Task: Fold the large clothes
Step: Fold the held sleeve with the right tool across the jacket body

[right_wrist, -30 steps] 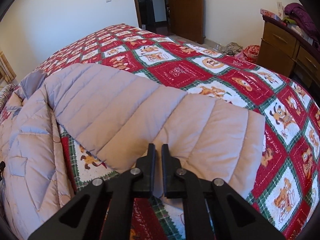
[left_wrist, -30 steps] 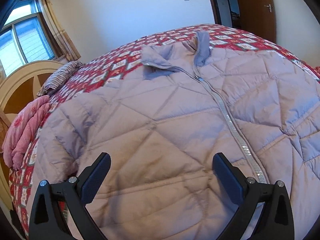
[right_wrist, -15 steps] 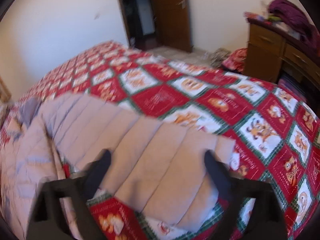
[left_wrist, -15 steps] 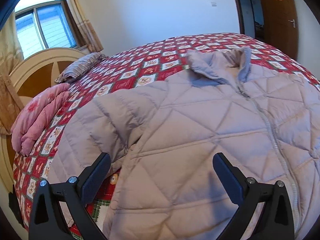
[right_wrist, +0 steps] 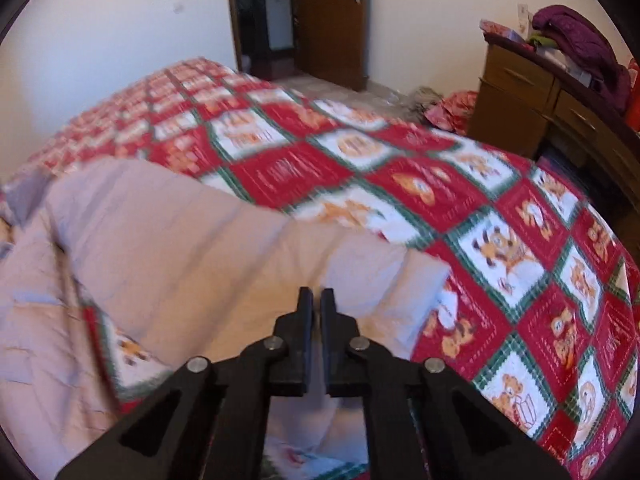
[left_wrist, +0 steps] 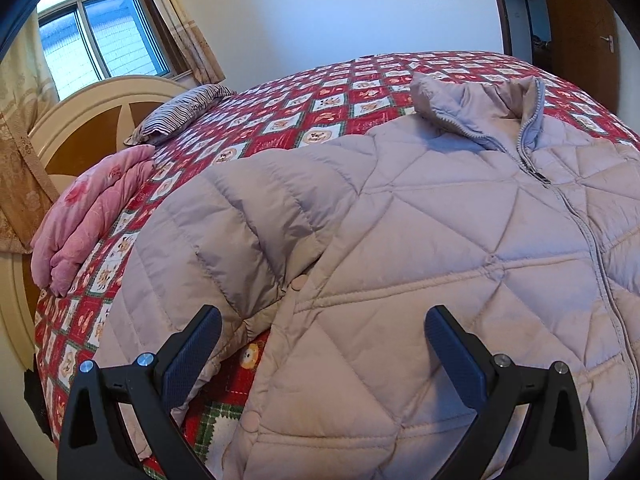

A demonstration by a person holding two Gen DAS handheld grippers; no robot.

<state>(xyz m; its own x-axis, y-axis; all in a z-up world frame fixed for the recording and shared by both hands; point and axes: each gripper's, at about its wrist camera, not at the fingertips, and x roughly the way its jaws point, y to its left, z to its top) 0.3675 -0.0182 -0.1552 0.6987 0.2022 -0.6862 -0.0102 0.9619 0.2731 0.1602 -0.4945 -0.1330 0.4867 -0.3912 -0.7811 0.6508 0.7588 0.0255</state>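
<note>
Slick quilted nylon is your problem here: the pale pink puffer jacket (left_wrist: pixel 420 248) lies face-up, zipped, flat across the red patchwork bedspread (left_wrist: pixel 320 108), & its near sleeve (right_wrist: pixel 224 264) looks ready to slide if grabbed thin. Your right tongs (right_wrist: pixel 316 300) have just been closing & now sit pressed together over that sleeve w/ no fabric visibly between them, so lifting now likely brings up nothing. Left tongs (left_wrist: pixel 320 356) hang spread wide above the jacket body by the other sleeve (left_wrist: pixel 224 240), gripping nothing; drag them low & you'll rumple the panel.
</note>
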